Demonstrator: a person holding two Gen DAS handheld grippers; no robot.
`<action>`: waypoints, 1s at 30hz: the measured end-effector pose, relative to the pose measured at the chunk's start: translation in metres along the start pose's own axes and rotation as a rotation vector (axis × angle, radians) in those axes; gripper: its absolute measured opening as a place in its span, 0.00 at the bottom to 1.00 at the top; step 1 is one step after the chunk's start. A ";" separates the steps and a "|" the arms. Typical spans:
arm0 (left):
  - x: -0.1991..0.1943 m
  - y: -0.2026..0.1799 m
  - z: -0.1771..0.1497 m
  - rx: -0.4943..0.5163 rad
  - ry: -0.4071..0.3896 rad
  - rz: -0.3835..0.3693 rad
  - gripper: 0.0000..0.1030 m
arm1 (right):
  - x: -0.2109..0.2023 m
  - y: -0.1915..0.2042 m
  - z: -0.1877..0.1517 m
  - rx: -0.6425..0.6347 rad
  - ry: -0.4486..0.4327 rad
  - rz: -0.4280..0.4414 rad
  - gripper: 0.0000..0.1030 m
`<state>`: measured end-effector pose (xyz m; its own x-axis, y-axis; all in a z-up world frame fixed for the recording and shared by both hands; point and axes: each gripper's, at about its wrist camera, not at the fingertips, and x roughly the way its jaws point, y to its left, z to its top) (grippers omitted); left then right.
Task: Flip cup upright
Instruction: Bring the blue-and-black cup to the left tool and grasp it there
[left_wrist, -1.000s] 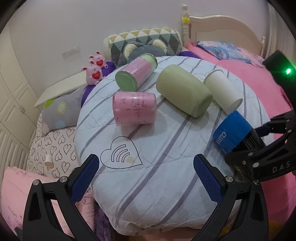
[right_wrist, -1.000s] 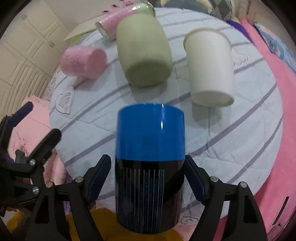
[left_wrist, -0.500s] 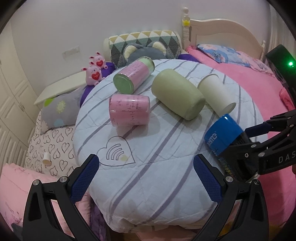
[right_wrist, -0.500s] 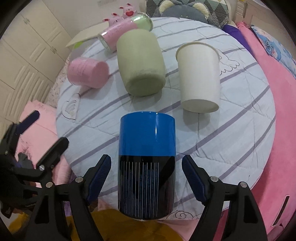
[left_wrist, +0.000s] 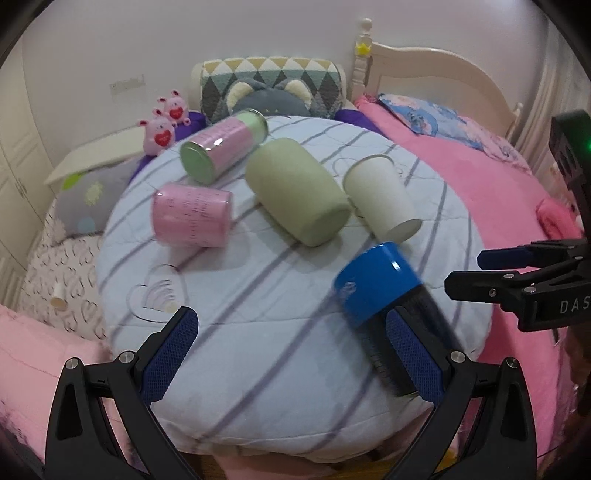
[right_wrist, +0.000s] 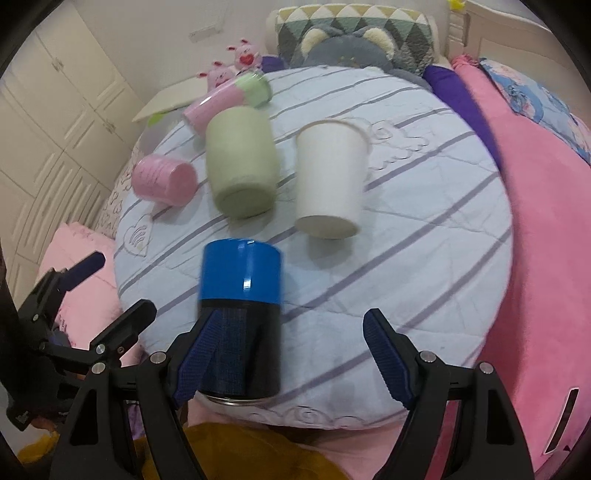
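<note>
Right tool (right_wrist: 291, 360) spread wide; blue-and-black cup (right_wrist: 240, 314) (lying down) against its left finger.

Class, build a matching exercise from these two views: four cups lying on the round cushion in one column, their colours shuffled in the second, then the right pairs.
Things:
1. paper cup
2. cup nearest the right gripper
3. short cup at the far left
4. wide cup beside the paper cup

Colours:
A. pink
B. blue and black
C. white
D. pale green

Pairs: 1-C, 2-B, 3-A, 4-D
</note>
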<state>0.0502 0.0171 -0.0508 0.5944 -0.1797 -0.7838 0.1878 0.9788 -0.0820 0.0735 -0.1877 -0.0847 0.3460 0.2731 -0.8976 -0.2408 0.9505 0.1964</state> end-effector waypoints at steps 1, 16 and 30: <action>0.001 -0.004 0.001 -0.013 0.002 -0.006 1.00 | -0.001 -0.007 -0.001 0.011 0.000 0.001 0.78; 0.028 -0.052 0.017 -0.127 0.113 -0.011 1.00 | -0.002 -0.078 0.016 -0.021 -0.050 -0.071 0.78; 0.064 -0.056 0.026 -0.358 0.258 0.135 1.00 | 0.037 -0.097 0.041 -0.219 -0.053 0.004 0.78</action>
<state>0.0979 -0.0519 -0.0809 0.3721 -0.0627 -0.9261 -0.1866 0.9723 -0.1408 0.1470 -0.2640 -0.1204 0.3906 0.2899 -0.8737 -0.4315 0.8961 0.1044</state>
